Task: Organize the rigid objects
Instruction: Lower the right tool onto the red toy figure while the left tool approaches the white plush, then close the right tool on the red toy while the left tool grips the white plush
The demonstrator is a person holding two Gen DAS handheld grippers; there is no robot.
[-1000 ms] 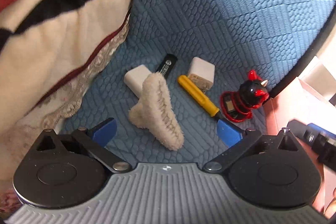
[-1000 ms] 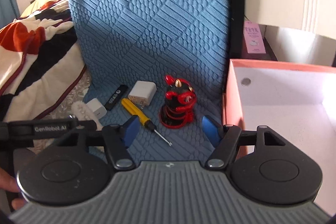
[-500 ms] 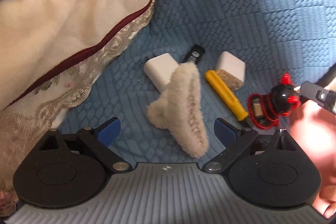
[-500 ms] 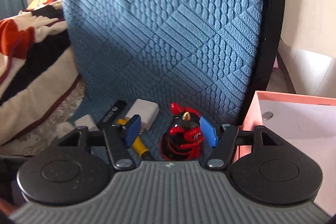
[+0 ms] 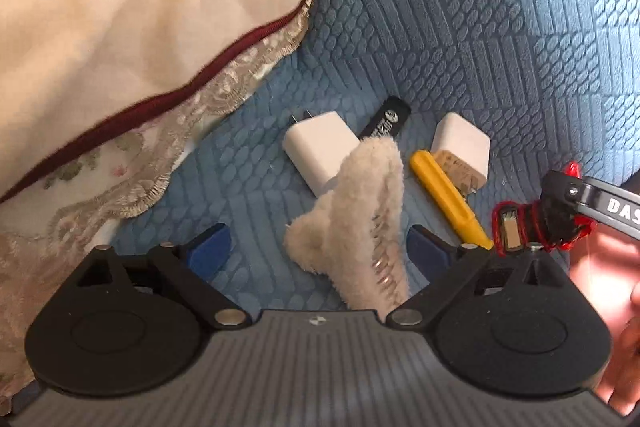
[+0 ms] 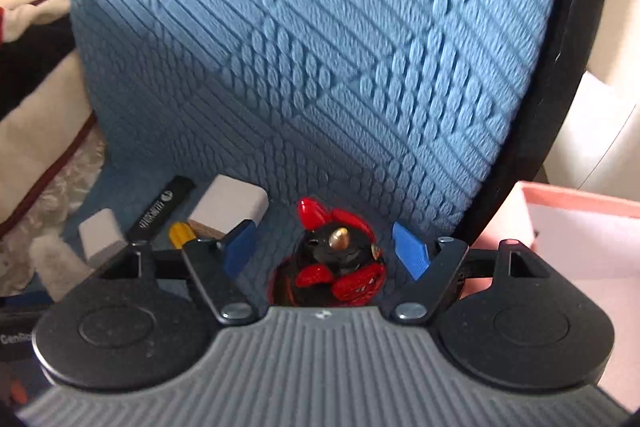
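figurine [image 6: 336,259] between tool pads, box [image 6: 580,223] right

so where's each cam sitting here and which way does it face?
Left wrist: on the left gripper, angled down at the fluffy clip on the blue cushion; own blue pads, a hand at right.
Right wrist: on the right gripper, angled down at the red-black figurine between open jaws, pink box at right.
Shared: figurine, both chargers, yellow screwdriver.

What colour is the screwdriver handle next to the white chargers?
Yellow; the screwdriver handle shows best in the left wrist view.
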